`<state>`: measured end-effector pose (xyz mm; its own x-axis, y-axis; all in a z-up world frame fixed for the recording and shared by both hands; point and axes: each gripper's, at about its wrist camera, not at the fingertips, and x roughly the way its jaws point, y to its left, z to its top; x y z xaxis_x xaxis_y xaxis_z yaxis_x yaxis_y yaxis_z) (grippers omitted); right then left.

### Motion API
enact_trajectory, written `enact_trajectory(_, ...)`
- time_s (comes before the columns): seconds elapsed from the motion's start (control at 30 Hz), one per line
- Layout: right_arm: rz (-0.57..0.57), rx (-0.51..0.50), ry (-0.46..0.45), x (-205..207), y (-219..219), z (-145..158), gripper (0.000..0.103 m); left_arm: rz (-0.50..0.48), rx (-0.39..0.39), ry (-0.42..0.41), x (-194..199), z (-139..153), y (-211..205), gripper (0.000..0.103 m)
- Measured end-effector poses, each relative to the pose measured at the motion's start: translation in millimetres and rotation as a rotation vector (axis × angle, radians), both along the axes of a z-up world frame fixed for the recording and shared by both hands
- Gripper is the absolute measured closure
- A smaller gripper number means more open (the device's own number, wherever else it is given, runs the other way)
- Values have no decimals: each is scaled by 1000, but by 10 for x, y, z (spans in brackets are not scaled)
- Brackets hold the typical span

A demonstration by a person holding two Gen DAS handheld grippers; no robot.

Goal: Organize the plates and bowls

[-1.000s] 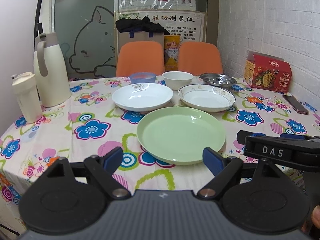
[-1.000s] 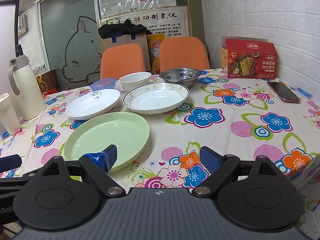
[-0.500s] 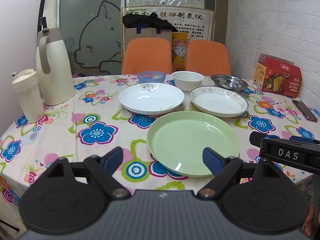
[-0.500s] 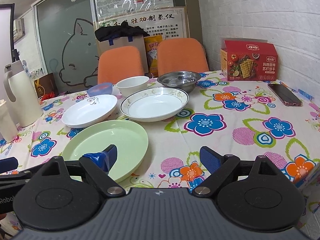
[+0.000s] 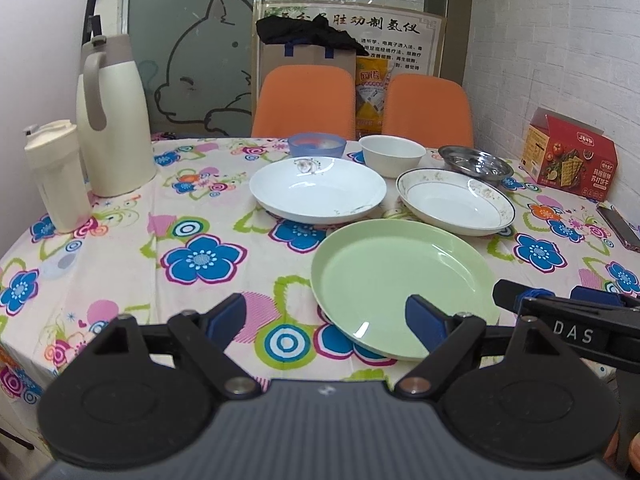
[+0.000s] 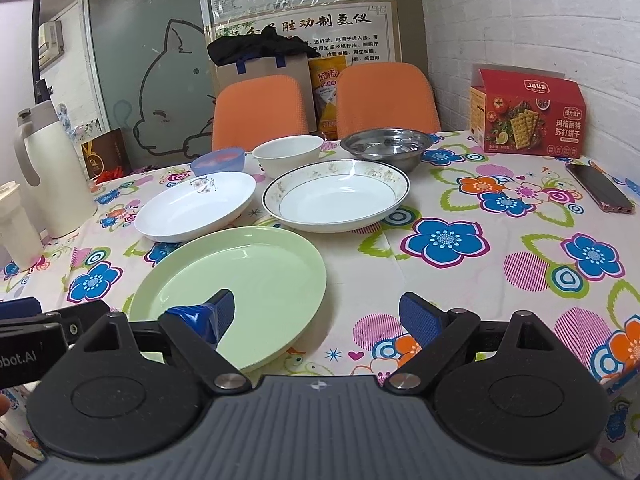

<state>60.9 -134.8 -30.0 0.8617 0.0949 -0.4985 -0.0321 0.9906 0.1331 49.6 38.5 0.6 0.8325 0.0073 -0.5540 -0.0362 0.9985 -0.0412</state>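
Claws first: the left claw (image 5: 326,316) hangs low over the near edge of the bench (image 5: 120,248), its blue-padded fingers spread wide with nothing between them. The right claw (image 6: 326,314) is spread just as wide and holds nothing; its left pad sits over the near rim of the green plate (image 6: 236,280), though whether it touches cannot be told. In the left wrist view the right claw's black body juts in at 4 o'clock, just beside the plate's right rim.

The green plate lies flat on the flowered cloth, nearest of the dishes. Beyond it, at about 11 o'clock in the right wrist view, rests a plain white plate (image 6: 196,206) with a small motif on its far rim; at 12 o'clock, close beside that one, a white plate with a dark-lined, patterned rim (image 6: 336,196). Farther back stands a row of three bowls — a blue bowl (image 6: 218,162), a white bowl (image 6: 288,154) and a steel bowl (image 6: 386,146) — left to right.

At 9 o'clock stand a cream jug (image 5: 114,120) and a cream tumbler (image 5: 56,176). At 2 o'clock a red cracker box (image 6: 528,112) sits against the white brick wall, with a phone (image 6: 600,188) lying flat nearer in. Two orange chairs (image 6: 260,110) stand behind the bench.
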Motion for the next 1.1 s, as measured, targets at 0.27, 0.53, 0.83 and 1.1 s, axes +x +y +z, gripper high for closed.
enact_trajectory(0.27, -6, 9, 14, 122, -10, 17, 26, -1, 19, 30, 250, -1, 23, 15)
enact_trajectory(0.53, 12, -5, 61, 399, 19, 1, 26, 10, 23, 91, 577, -38, 116, 15)
enact_trajectory(0.83, 21, -1, 120, 655, -22, -96, 26, 31, 28, 143, 862, -117, 199, 15)
enact_trajectory(1.1, 53, 7, 149, 763, 3, -143, 26, -4, -17, 199, 1021, -238, 279, 15)
